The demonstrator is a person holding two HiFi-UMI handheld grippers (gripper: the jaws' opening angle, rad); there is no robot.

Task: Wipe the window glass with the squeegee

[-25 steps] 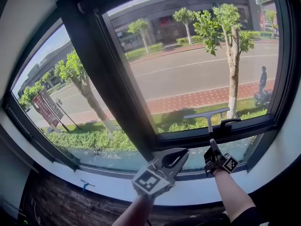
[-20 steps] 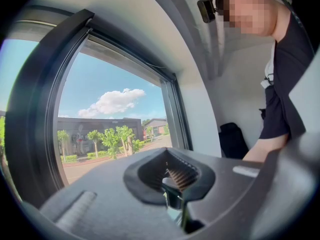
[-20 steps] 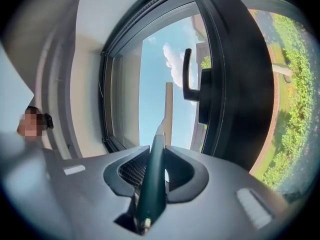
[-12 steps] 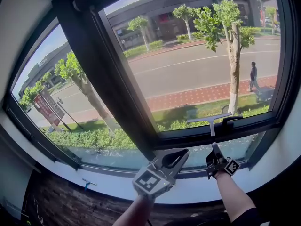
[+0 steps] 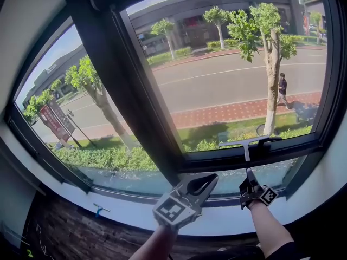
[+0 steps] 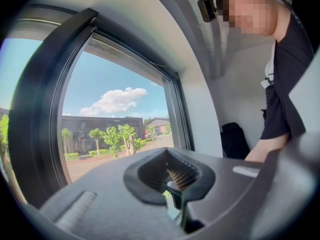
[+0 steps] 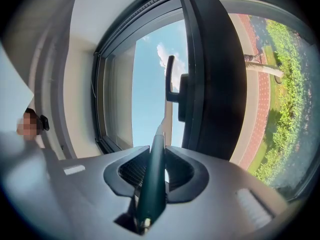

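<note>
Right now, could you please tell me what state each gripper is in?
Left gripper: shut, holding nothing.
Right gripper: shut on the squeegee handle.

Dark window frame [image 5: 136, 99], white wall [image 5: 30, 15], sunlit street [image 5: 227, 85]

Roadside tree [image 5: 270, 75], pedestrian [image 5: 282, 91] on brick pavement [image 5: 227, 113], red sign [image 5: 52, 124], building [image 5: 233, 7] across the road [image 5: 217, 83]

The squeegee [image 7: 152, 179] has a dark green handle, and the window frame [image 5: 130, 91] is black. The left gripper [image 5: 213, 179] is grey, its marker cube [image 5: 172, 209] patterned in black-and-white squares.
</note>
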